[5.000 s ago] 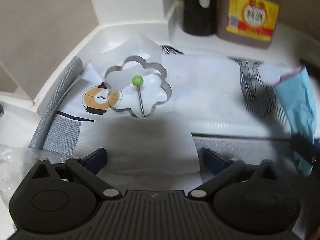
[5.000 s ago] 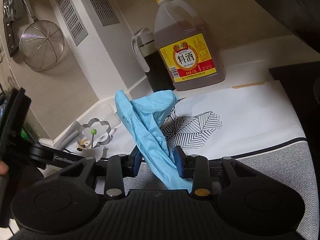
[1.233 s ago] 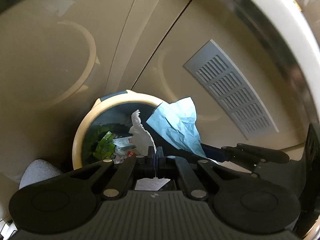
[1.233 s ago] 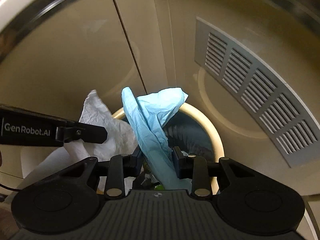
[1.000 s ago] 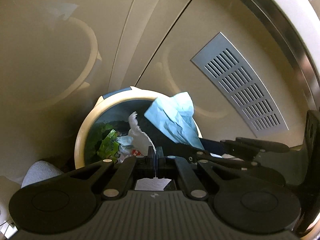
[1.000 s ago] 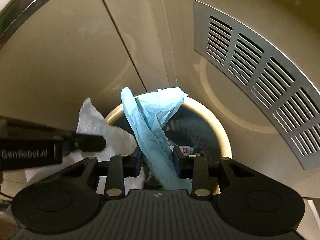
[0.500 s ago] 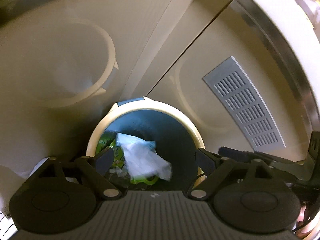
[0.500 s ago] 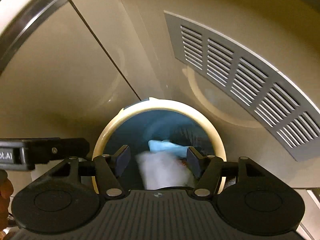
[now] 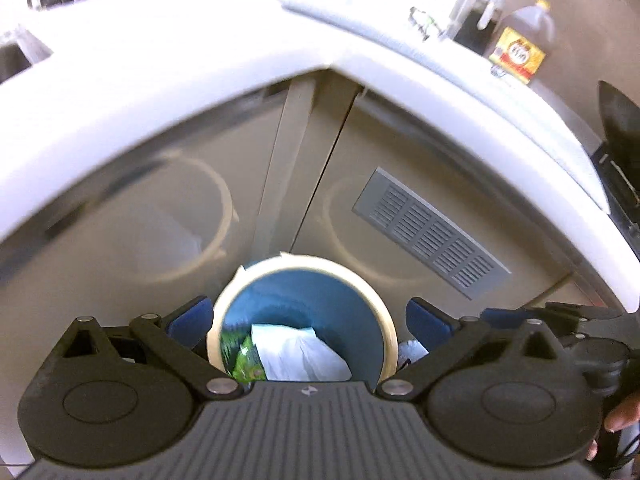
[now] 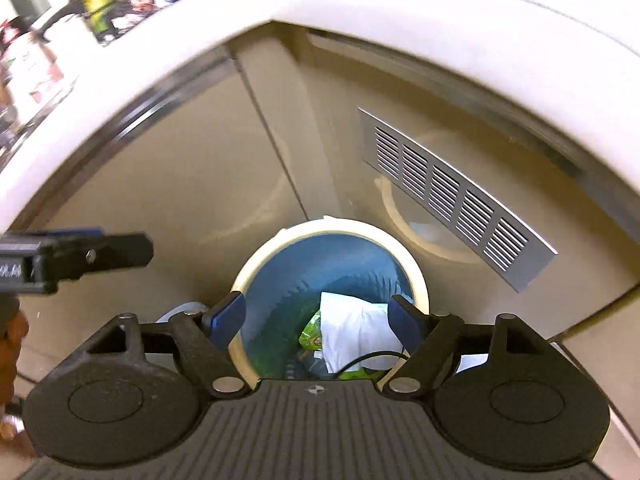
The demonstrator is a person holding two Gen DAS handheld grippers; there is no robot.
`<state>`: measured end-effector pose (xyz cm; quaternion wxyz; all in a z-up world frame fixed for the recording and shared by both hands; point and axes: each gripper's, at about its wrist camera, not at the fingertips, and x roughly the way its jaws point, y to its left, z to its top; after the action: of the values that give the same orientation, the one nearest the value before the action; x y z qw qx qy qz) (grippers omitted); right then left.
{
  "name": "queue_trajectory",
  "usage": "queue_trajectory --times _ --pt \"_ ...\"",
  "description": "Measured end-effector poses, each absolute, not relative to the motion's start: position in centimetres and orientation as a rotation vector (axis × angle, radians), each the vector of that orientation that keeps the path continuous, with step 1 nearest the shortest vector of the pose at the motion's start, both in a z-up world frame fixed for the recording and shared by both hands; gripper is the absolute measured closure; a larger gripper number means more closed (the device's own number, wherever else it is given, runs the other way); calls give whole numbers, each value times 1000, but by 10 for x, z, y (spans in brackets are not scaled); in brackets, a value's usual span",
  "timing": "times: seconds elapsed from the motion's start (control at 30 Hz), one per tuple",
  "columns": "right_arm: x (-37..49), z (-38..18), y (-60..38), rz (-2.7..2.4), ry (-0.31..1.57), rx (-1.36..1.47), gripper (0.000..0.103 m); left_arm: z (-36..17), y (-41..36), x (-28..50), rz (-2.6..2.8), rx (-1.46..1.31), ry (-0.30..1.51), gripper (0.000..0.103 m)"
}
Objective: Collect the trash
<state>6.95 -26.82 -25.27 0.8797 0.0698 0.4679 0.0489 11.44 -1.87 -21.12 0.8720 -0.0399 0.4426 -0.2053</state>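
Note:
Below both grippers stands a round trash bin (image 9: 304,262) (image 10: 332,226) with a cream rim and a blue liner. Crumpled white paper (image 9: 296,354) (image 10: 356,328) lies inside it on a green wrapper (image 9: 246,360) (image 10: 310,334). I cannot tell the blue glove apart from the blue liner. My left gripper (image 9: 308,314) hangs above the bin, jaws still opening, nothing between them. My right gripper (image 10: 316,312) is also above the bin, jaws opening and empty. One finger (image 10: 116,250) of the left gripper shows at the left of the right wrist view.
Beige cabinet doors with a grey vent grille (image 9: 430,232) (image 10: 456,196) stand behind the bin. The white counter edge (image 9: 200,92) curves overhead. A brown bottle with a yellow label (image 9: 520,56) stands on the counter. A person's hand (image 9: 620,416) shows at the right edge.
Both grippers opened, and the white paper and the blue glove dropped into the bin. Both then rose away from the bin, bringing the counter edge into view.

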Motion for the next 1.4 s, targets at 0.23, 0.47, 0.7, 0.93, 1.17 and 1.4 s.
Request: queue_trajectory --times 0.23,0.47,0.7,0.93,1.17,1.4 --pt "33 -226 -246 110 879 20 19 -179 -21 79 -458 -1 814 0" --pt "11 -205 -234 92 793 -105 17 -161 -22 54 -453 68 708 0" --pt "6 -200 -229 87 772 -127 16 -154 -24 45 -452 105 681 0" --pt "3 -199 -227 89 767 -133 16 -153 -23 42 -451 118 668 0" --pt "4 -202 -227 89 774 -127 16 -157 -22 47 -448 118 692 0" --pt "7 -206 -227 96 789 -127 16 -159 -21 48 -442 114 698 0"
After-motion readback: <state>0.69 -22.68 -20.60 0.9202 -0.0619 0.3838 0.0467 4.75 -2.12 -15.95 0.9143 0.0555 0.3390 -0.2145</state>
